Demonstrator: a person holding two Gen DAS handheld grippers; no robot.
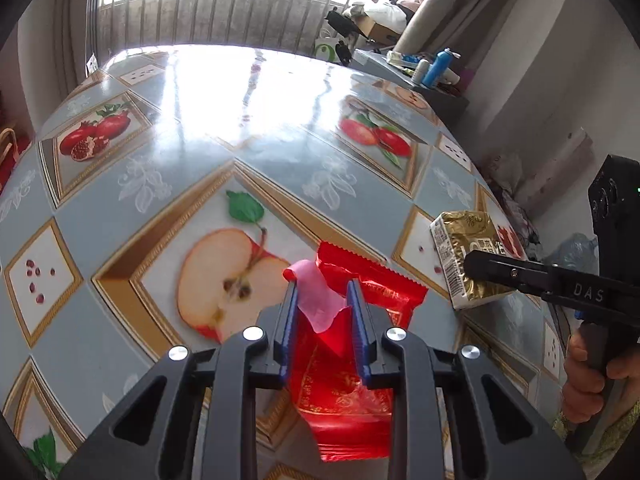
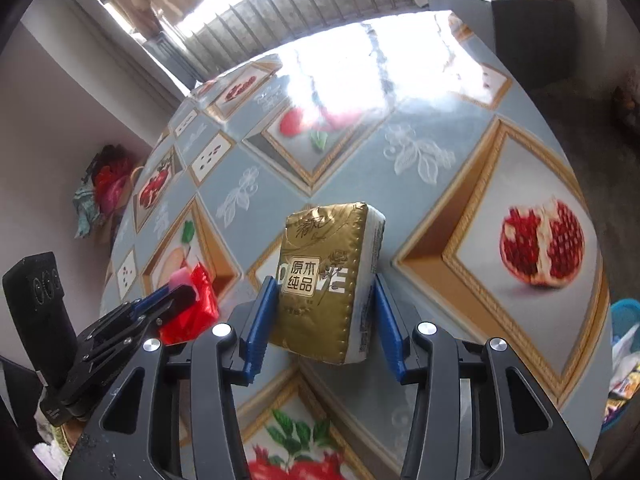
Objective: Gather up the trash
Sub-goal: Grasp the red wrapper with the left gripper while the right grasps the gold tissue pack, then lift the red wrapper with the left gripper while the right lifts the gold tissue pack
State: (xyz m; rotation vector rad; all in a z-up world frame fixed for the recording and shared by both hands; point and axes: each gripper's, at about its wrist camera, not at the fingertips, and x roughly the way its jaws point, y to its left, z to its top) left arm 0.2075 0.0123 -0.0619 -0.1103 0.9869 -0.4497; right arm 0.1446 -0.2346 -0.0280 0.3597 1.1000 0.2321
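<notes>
A red plastic wrapper [image 1: 344, 376] with a pink scrap [image 1: 316, 300] lies on the fruit-patterned table [image 1: 160, 208]. My left gripper [image 1: 322, 286] is open, its blue fingers on either side of the pink scrap and wrapper. A gold tissue pack [image 2: 324, 280] sits between the blue fingers of my right gripper [image 2: 326, 280]; the jaws stand close to its sides, and the pack looks lifted and tilted off the table. The pack also shows in the left wrist view [image 1: 468, 256], with my right gripper [image 1: 480, 264] across it. The left gripper [image 2: 180, 292] and wrapper [image 2: 192, 312] show in the right wrist view.
A grey cabinet [image 1: 432, 92] with bottles stands beyond the table's far right edge. A blue basket [image 2: 624, 320] and bags are on the floor to the right. Window bars [image 1: 224, 12] run behind the table.
</notes>
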